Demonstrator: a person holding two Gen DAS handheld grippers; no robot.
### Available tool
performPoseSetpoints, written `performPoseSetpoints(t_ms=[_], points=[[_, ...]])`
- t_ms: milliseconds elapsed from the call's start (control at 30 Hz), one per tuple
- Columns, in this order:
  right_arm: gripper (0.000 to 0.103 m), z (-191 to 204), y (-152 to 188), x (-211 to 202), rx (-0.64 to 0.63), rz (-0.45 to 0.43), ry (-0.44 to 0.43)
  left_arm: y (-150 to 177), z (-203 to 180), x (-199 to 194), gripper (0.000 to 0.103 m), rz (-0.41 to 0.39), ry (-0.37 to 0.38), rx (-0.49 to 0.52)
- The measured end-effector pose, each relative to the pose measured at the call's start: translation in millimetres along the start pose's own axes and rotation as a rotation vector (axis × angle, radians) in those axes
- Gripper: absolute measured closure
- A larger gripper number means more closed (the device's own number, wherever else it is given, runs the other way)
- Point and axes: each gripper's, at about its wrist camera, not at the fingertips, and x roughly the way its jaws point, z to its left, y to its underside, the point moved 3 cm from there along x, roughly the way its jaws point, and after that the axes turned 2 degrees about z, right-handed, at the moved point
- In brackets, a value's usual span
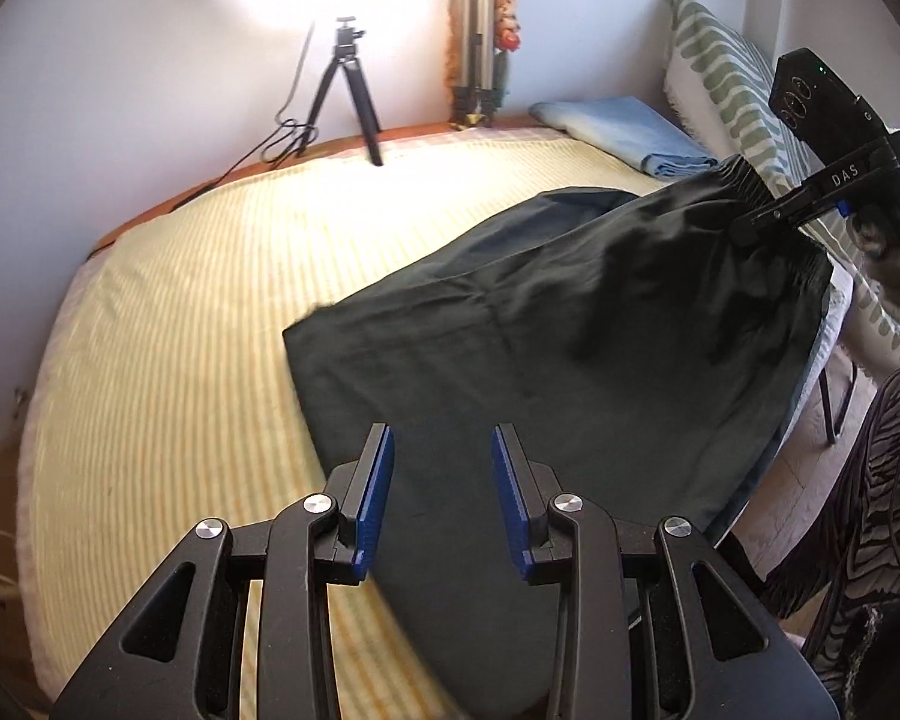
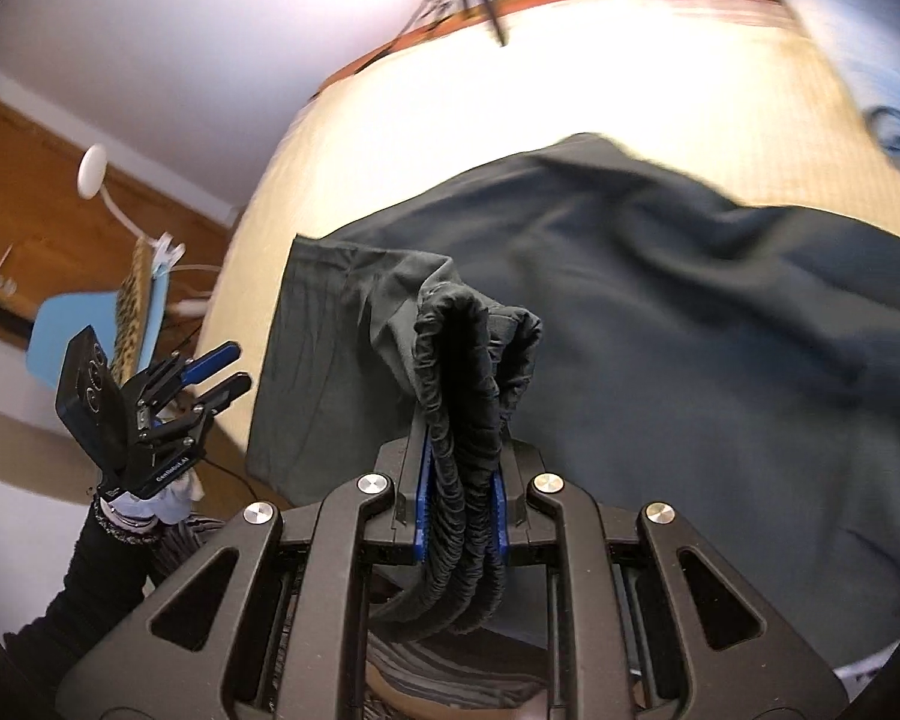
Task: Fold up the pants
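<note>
While spread across the yellow striped bedspread, dark pants lifted at the right by the elastic waistband, clamped in the right gripper; left gripper parted, empty, above the near hem.

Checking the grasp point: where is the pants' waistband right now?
In the right wrist view the gathered waistband is pinched between the right gripper's fingers, lifted above the yellow bedspread, near the striped pillow.
</note>
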Motion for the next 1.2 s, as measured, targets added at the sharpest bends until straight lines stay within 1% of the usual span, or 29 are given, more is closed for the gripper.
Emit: performPoseSetpoints(t_ms=[233,300,367,533,633,967,1200], points=[[0.087,-41.1,1.9,-33.7,0.027,-0.01,0.081,-9.8,-31.3,14.3,0.071,0.016,0.023,0.057],[0.087,-65.5,4.7,-49.2,0.03,-0.011,0.108,-12.7,-40.2,19.1,0.071,0.02,0.025,0.075],[0.087,-80.8,5.4,-59.5,0.045,-0.017,0.129,-15.8,-47.7,23.4,0.071,0.026,0.035,0.081],[0.087,-122.3,9.4,-87.0,0.081,-0.038,0.162,-24.6,-65.8,31.4,0.071,0.033,0.052,0.108],[0.087,-140.4,11.5,-98.5,0.087,-0.037,0.179,-29.4,-76.1,35.7,0.071,0.034,0.056,0.125],[0.087,-195.1,19.0,-130.3,0.107,-0.045,0.263,-39.0,-108.4,54.1,0.071,0.056,0.09,0.166],[0.087,-223.6,24.5,-138.5,0.137,-0.052,0.283,-41.6,-121.2,57.5,0.071,0.065,0.099,0.184]])
